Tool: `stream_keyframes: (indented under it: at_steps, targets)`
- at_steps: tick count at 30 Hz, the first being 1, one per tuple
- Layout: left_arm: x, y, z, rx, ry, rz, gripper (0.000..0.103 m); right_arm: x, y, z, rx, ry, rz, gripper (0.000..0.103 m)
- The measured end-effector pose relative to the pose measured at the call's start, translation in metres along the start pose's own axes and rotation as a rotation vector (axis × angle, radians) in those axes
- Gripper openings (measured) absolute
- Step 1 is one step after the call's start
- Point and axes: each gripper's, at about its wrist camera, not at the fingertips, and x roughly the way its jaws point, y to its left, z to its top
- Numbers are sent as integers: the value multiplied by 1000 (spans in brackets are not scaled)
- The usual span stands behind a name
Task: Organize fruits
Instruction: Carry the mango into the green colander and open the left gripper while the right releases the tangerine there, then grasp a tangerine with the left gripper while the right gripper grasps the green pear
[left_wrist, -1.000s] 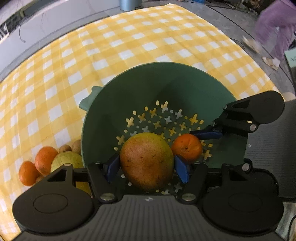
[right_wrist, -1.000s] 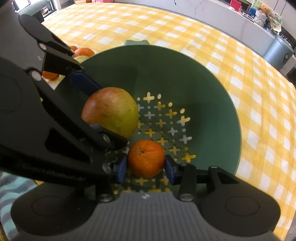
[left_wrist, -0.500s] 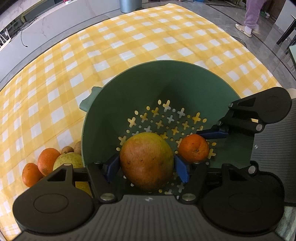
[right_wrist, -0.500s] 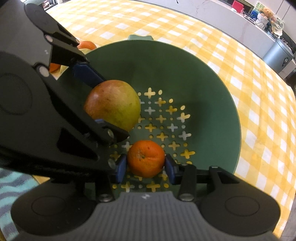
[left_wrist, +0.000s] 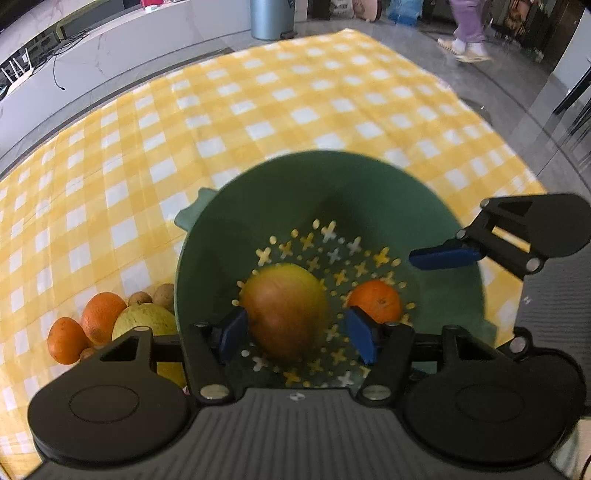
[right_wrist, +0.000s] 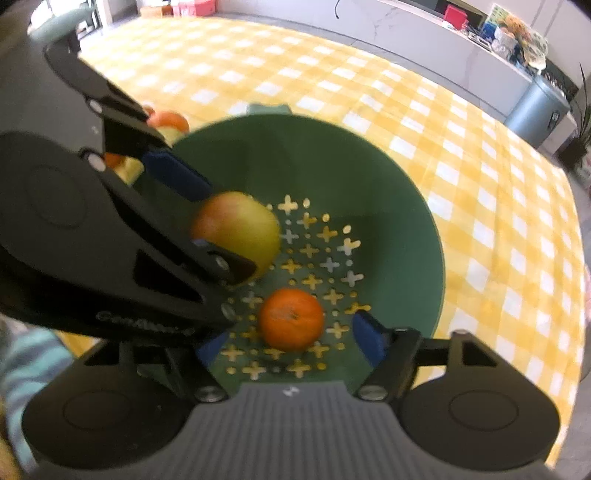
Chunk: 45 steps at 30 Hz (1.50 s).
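A green perforated bowl stands on the yellow checked cloth. In it lie a red-green mango and a small orange. My left gripper hangs over the mango with its blue pads on either side. A gap shows at the right pad, so nothing is gripped. My right gripper has its jaws opening. The orange rests on the bowl's floor between its pads, touching neither. One right finger reaches in from the right.
Left of the bowl sit two oranges, a pale yellow-green fruit and small brown fruits. A grey bin stands beyond the table. A person in purple trousers walks past behind.
The right jaws have spread and let go of the orange. Both views have drawn back from the bowl a little. The mango now looks smaller and sits clear of the left pads.
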Motion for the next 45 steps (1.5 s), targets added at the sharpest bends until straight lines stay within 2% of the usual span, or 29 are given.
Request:
stream_keyframes:
  at_steps: [6, 13, 15, 20, 25, 31, 38, 45]
  targets:
    - [-26, 9, -7, 4, -38, 11, 73, -20, 14, 1, 31, -40, -3, 72]
    - [-66, 50, -22, -14, -68, 14, 73, -40, 37, 12, 68, -166, 61, 72]
    - [-76, 62, -28, -5, -61, 16, 73, -41, 44, 18, 63, -196, 96, 72]
    - [-88, 91, -43, 68, 2, 50, 73, -43, 72, 39, -35, -206, 169, 70]
    - [-72, 116, -61, 151, 105, 100, 73, -32, 100, 63, -182, -177, 199, 68]
    - [-40, 136, -74, 209, 180, 119, 73, -5, 121, 90, -345, -126, 170, 68]
    - [-17, 156, -73, 206, 175, 120, 73, 36, 127, 112, -485, -28, 76, 68]
    - [-1, 162, -71, 160, 164, 91, 73, 62, 127, 121, -534, 40, 49, 69]
